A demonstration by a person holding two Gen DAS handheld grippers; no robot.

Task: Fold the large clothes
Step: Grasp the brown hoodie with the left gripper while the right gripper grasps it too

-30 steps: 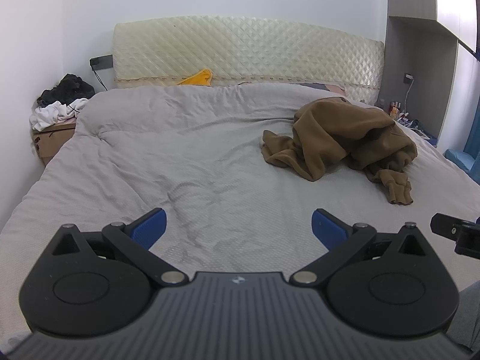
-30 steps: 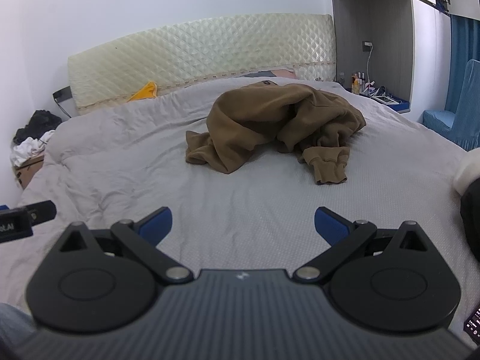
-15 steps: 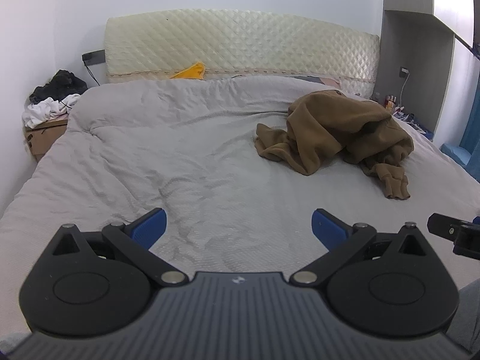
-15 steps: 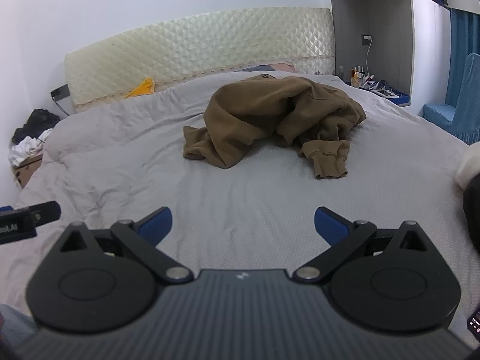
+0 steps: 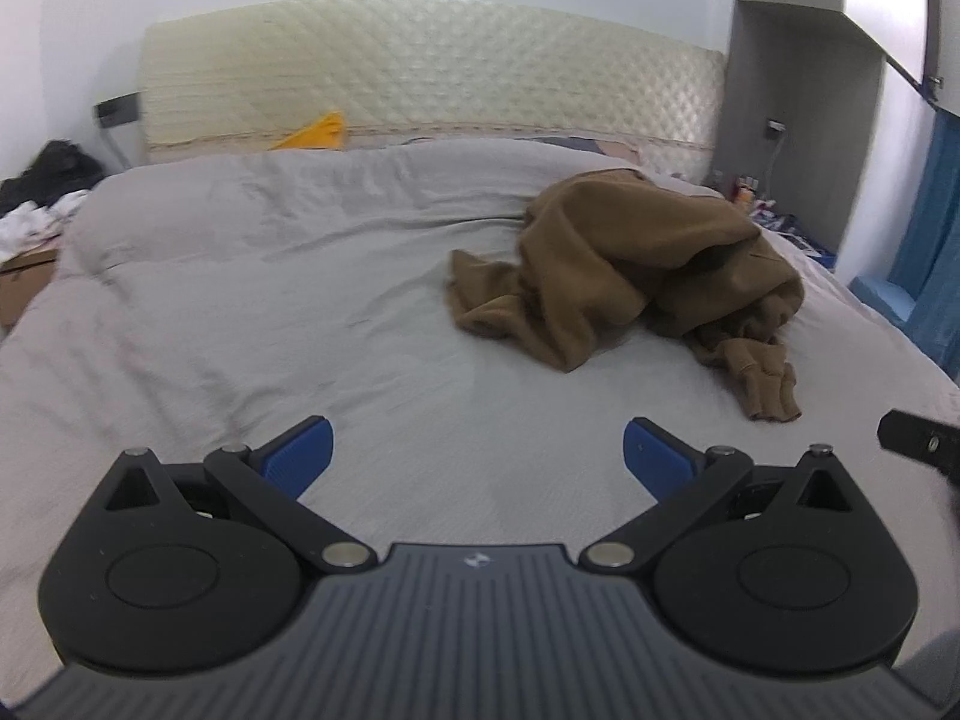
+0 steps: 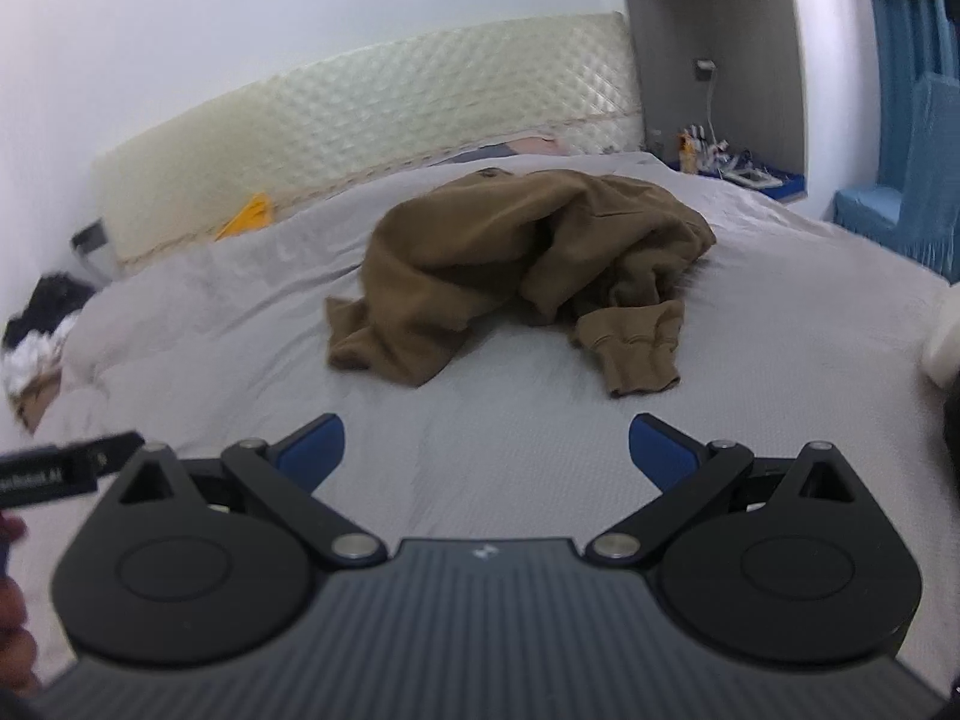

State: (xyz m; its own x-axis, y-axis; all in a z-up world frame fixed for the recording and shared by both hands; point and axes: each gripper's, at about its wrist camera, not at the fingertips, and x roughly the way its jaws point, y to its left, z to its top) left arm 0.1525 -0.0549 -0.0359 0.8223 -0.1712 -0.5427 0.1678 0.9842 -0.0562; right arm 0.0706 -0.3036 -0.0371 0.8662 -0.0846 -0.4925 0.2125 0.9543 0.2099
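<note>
Plainly, both the left gripper (image 5: 477,450) and right gripper (image 6: 486,444) gape empty; grabbing the crumpled brown sweatshirt (image 6: 516,264) blindly risks pinching several layers, or the bed (image 5: 240,312) cover.

The right gripper (image 6: 486,447) hangs above the grey bedspread (image 6: 240,360) with its blue-tipped fingers (image 6: 315,441) spread wide and nothing between them. Ahead lies a crumpled brown sweatshirt (image 6: 510,258), one ribbed cuff (image 6: 636,354) nearest. A quilted cream headboard (image 6: 372,138) stands behind, with a yellow item (image 6: 246,216) at its foot.
</note>
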